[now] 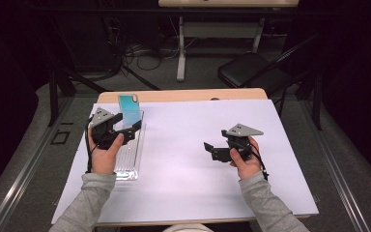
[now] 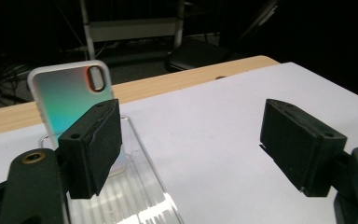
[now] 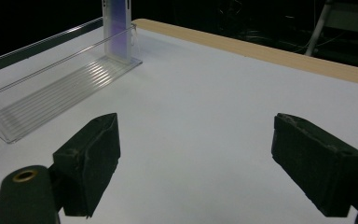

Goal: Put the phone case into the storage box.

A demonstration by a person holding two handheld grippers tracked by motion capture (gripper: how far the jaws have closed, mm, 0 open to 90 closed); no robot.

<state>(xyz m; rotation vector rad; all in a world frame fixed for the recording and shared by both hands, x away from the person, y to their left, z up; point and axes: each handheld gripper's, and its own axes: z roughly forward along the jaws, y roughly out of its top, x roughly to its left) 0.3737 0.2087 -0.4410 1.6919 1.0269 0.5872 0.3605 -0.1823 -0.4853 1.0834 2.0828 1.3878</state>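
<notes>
A phone in a teal iridescent case (image 1: 130,110) stands upright at the far end of a clear ribbed plastic rack (image 1: 128,154) on the left of the table. In the left gripper view the phone (image 2: 70,95) stands just beyond the left jaw, apart from it. My left gripper (image 1: 124,129) is open above the rack, a little nearer than the phone, with nothing between its jaws. My right gripper (image 1: 211,150) is open over the white sheet at the right, holding nothing. The right gripper view shows the phone (image 3: 117,29) edge-on and the rack (image 3: 60,95) far off.
A white sheet (image 1: 188,145) covers most of the wooden table (image 1: 183,94). Beyond the table stand a black folding chair (image 1: 251,72), a white desk leg (image 1: 181,48) and floor cables. A metal rail (image 1: 19,179) runs along the floor at the left.
</notes>
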